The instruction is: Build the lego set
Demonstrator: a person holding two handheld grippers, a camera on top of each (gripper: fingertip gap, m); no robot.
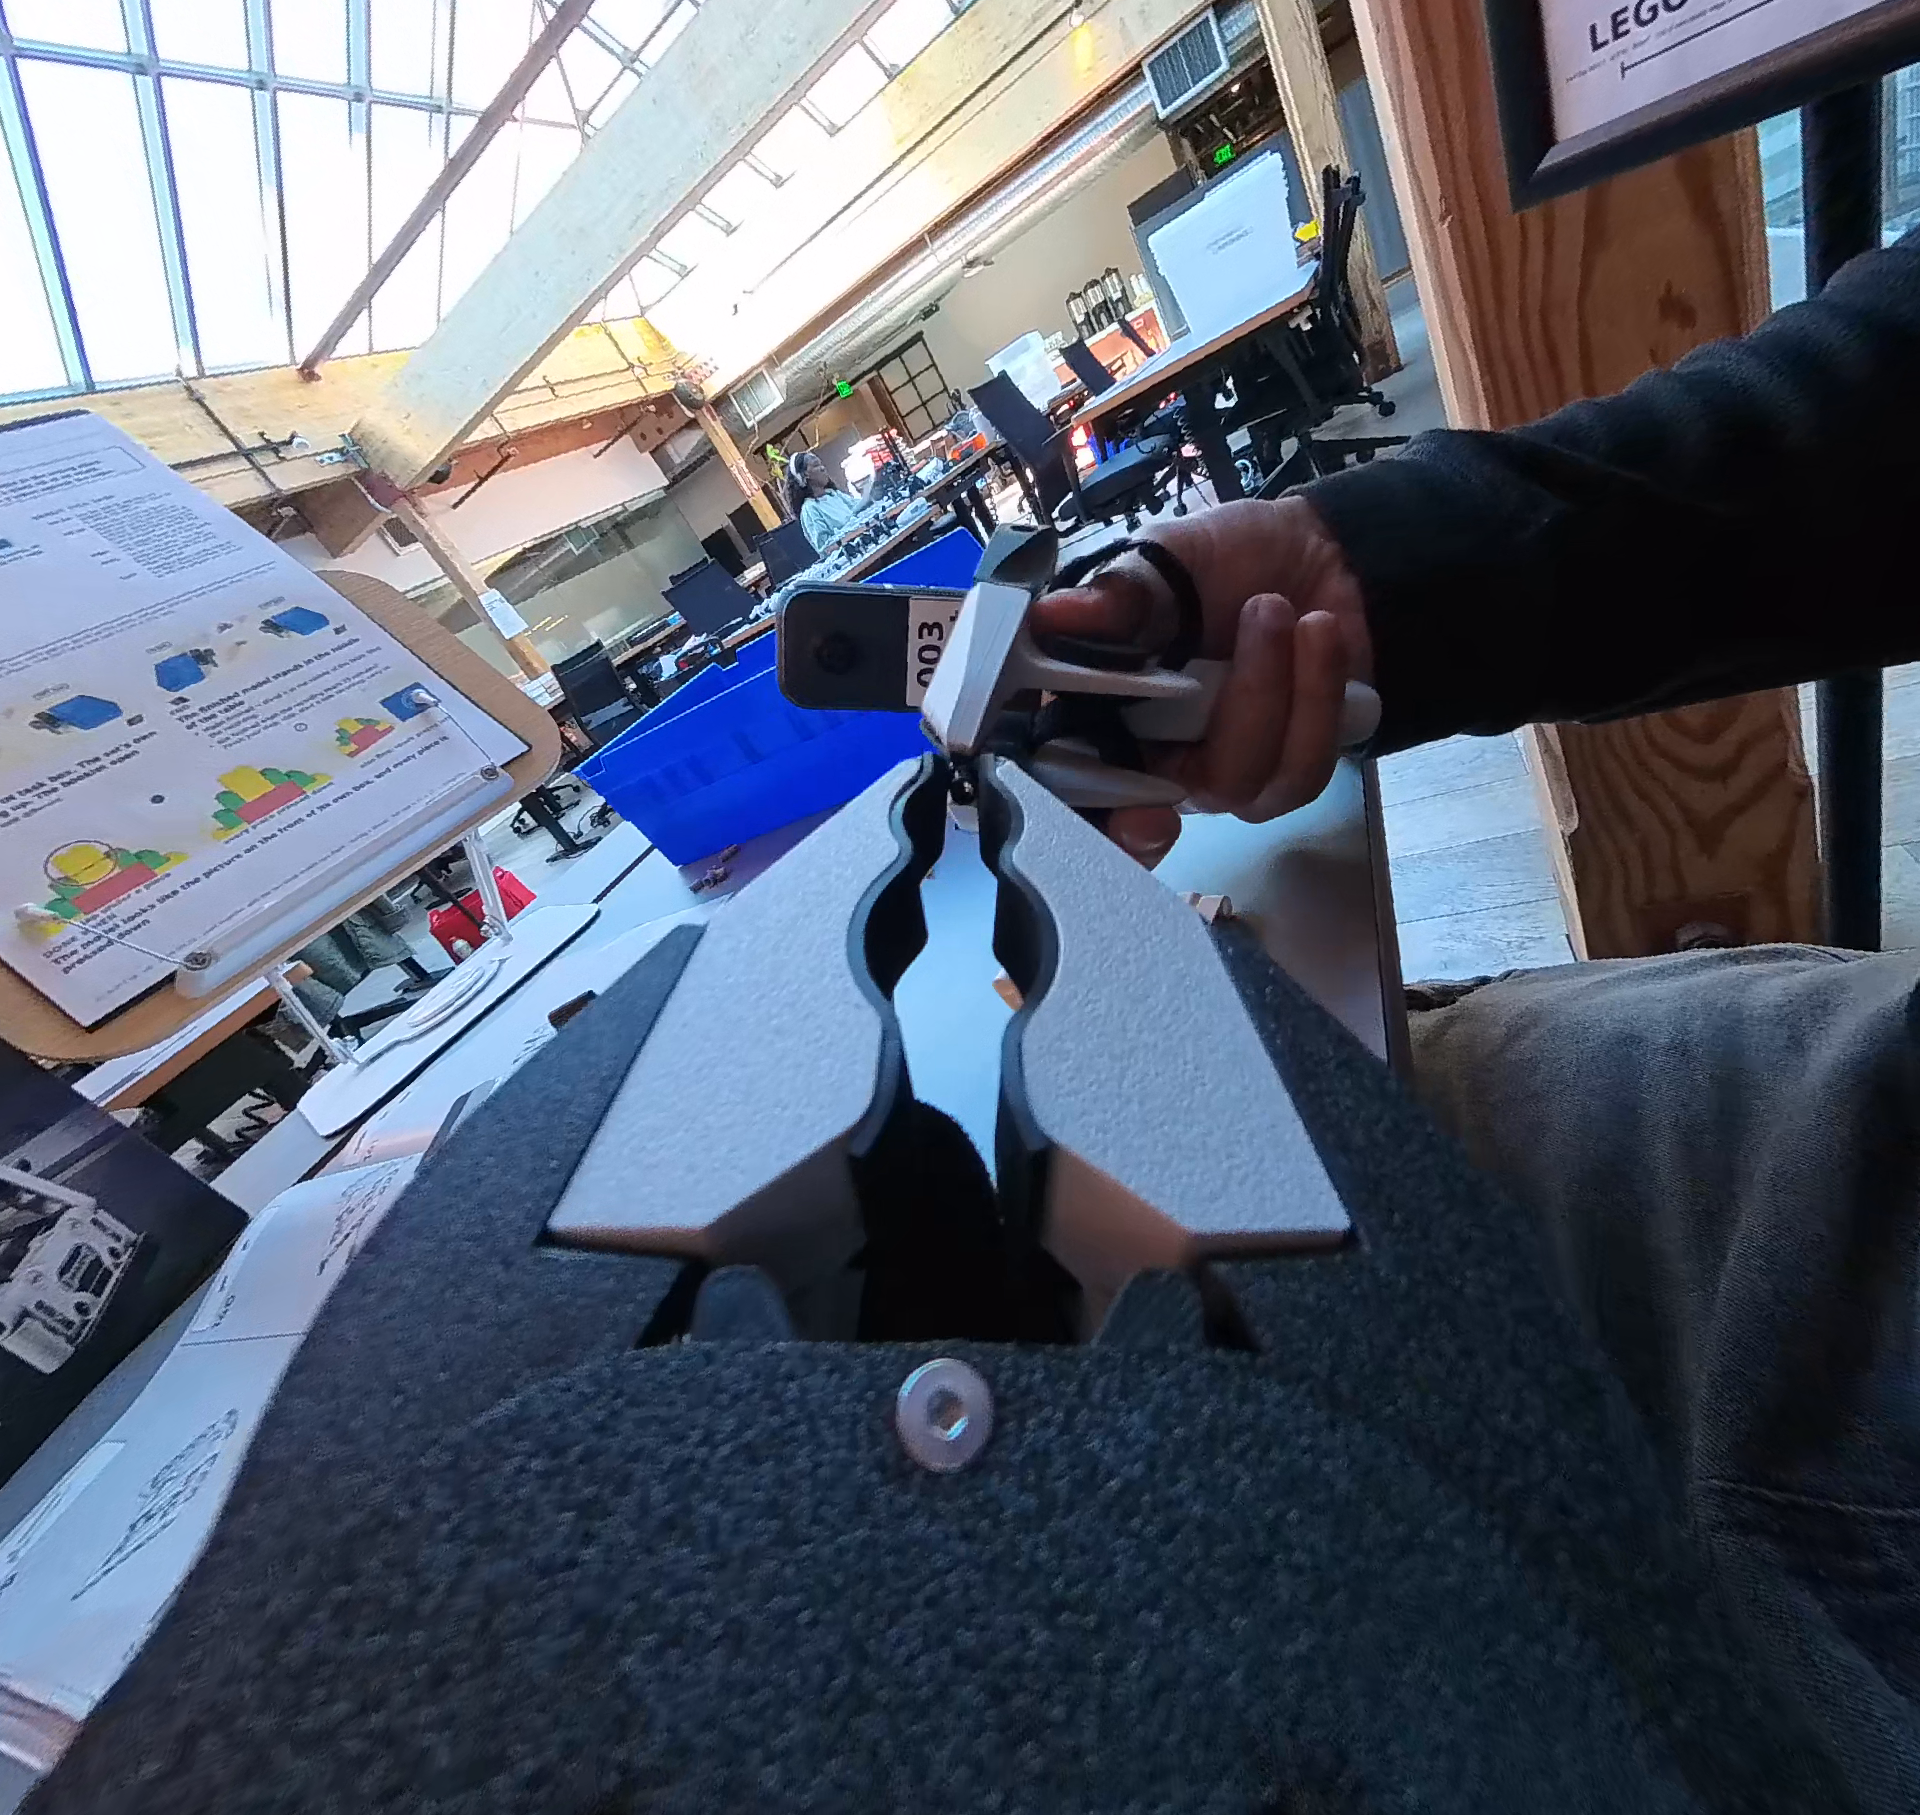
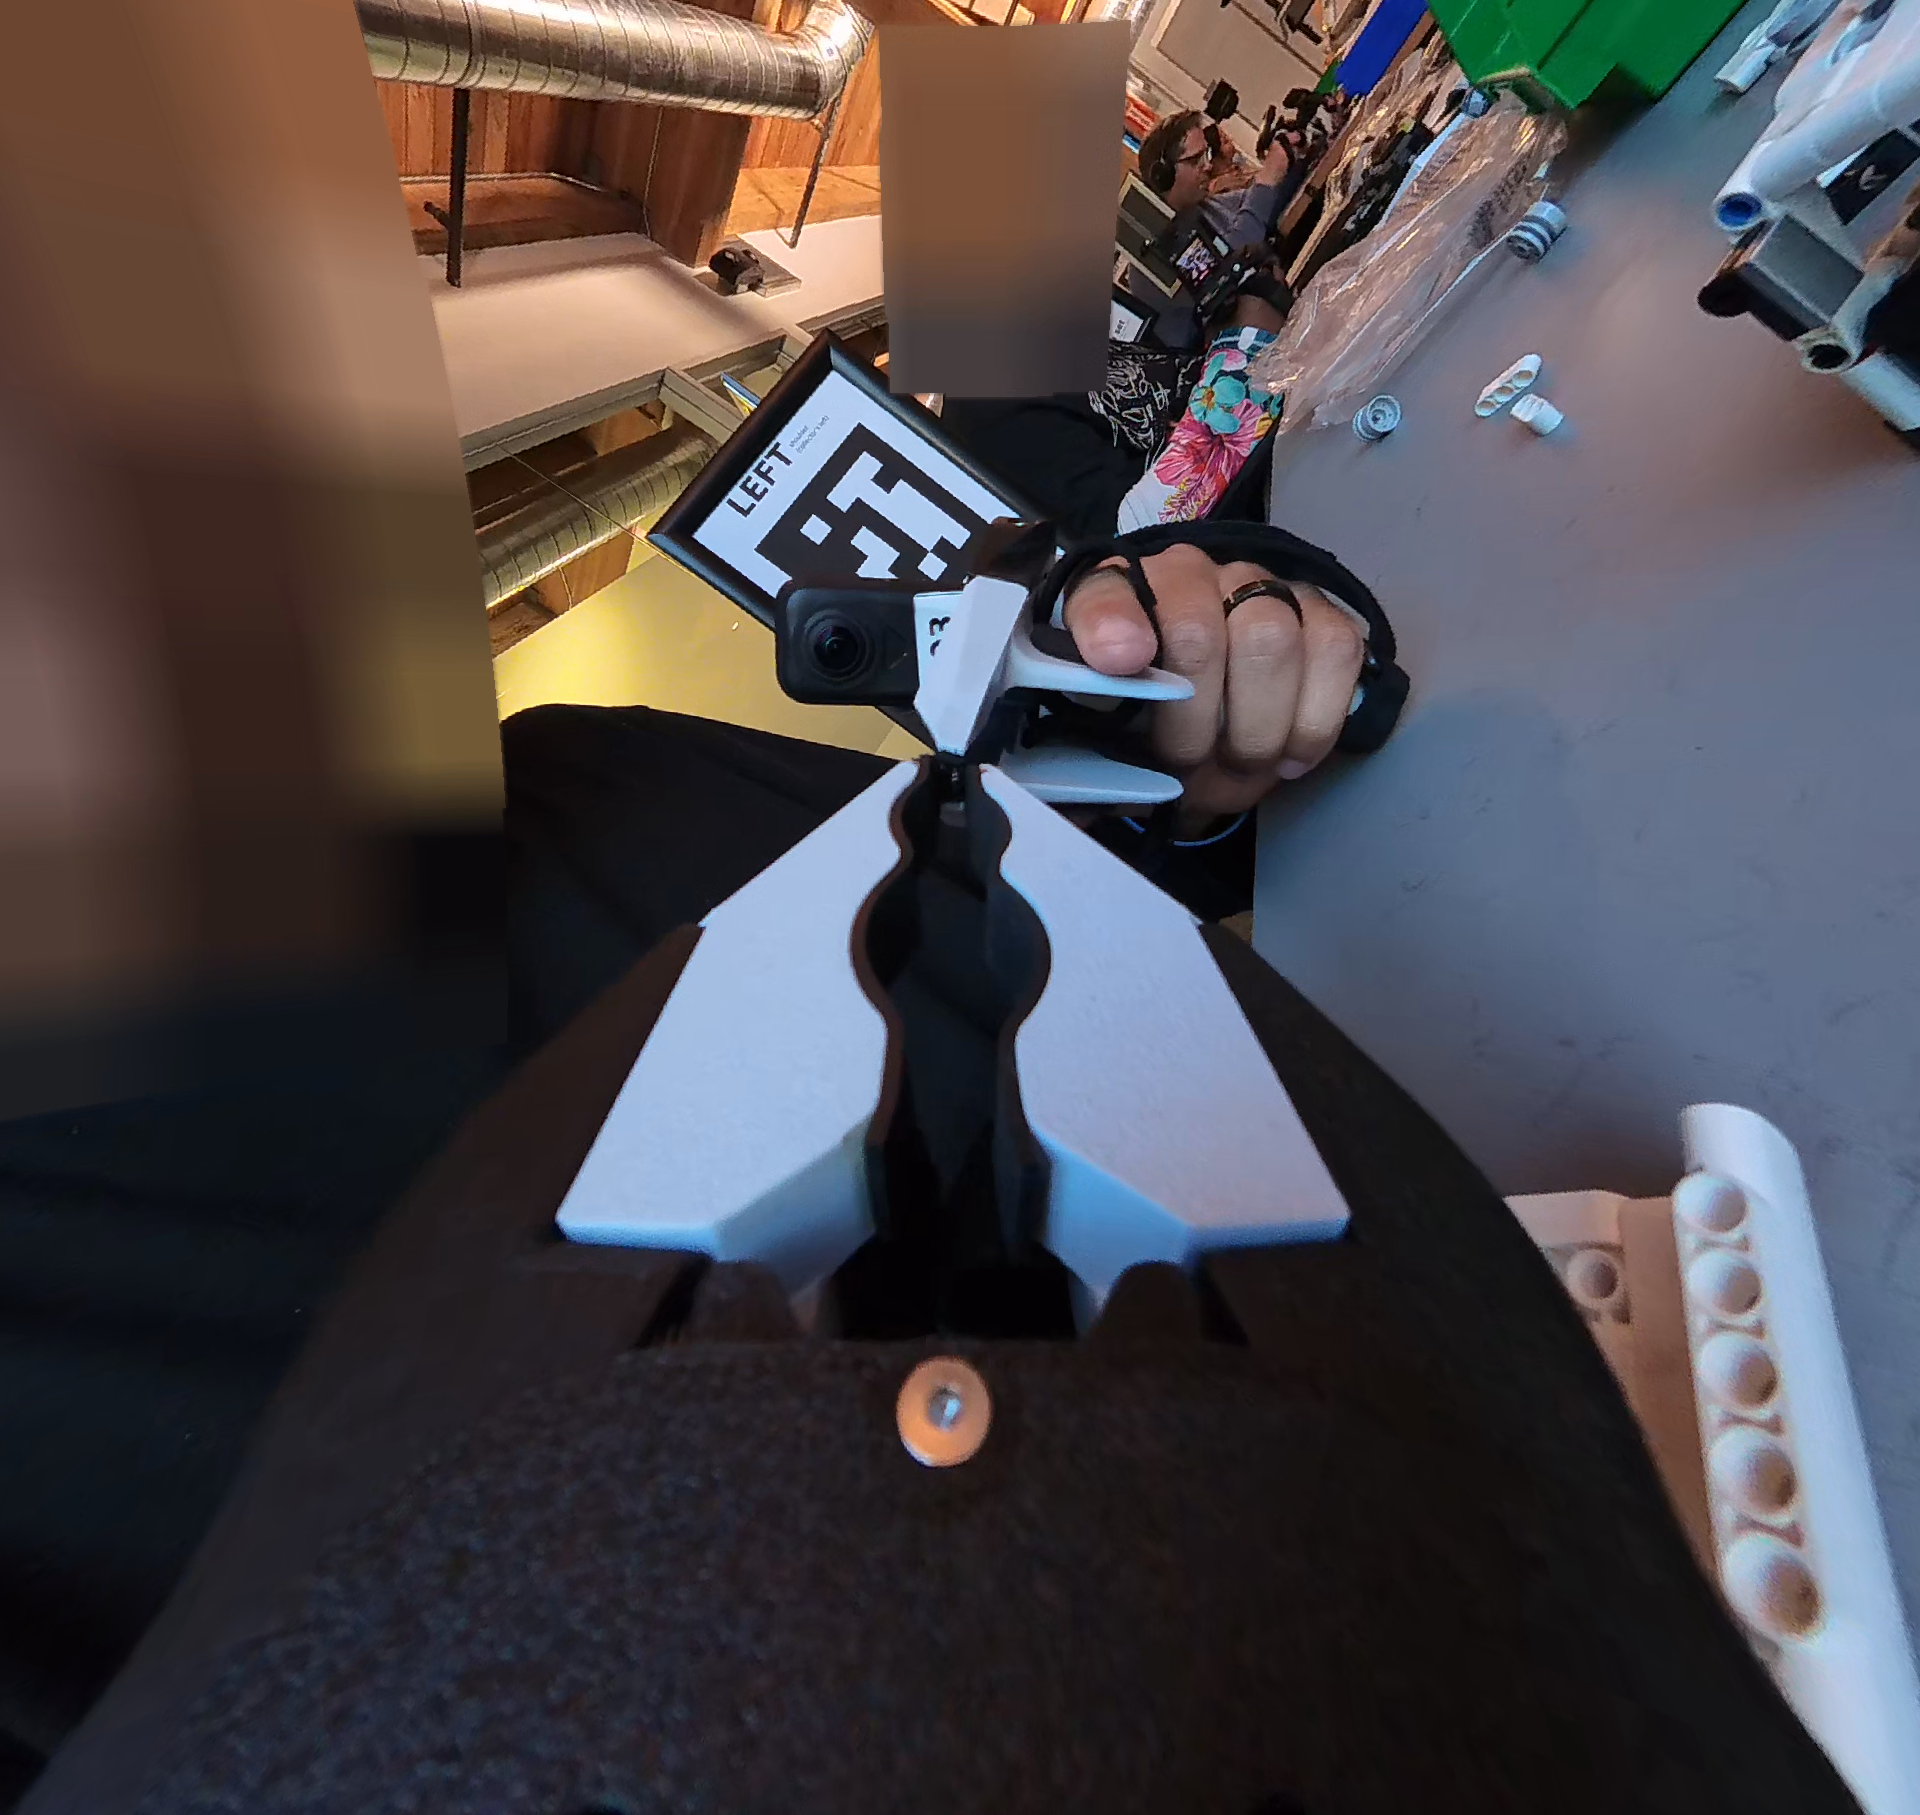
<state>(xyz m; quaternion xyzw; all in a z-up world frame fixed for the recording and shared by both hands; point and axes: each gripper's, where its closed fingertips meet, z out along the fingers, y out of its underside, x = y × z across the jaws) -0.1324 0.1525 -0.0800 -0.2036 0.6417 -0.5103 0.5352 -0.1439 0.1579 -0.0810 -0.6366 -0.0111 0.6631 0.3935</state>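
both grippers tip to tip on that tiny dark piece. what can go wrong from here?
1. The small dark piece sits only at the very tips of the left gripper and right gripper; slight misalignment could twist it out.
2. The tips seem to meet off the table, over the person's lap, so a dropped piece may be lost.
3. The white beam lies near the right gripper and could get knocked.

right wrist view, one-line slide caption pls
Two white tongs meet tip to tip beside a grey table strewn with white lego beams.

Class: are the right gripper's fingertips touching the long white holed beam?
Apart. The right wrist view shows the beam lying on the table well behind the right gripper tips.
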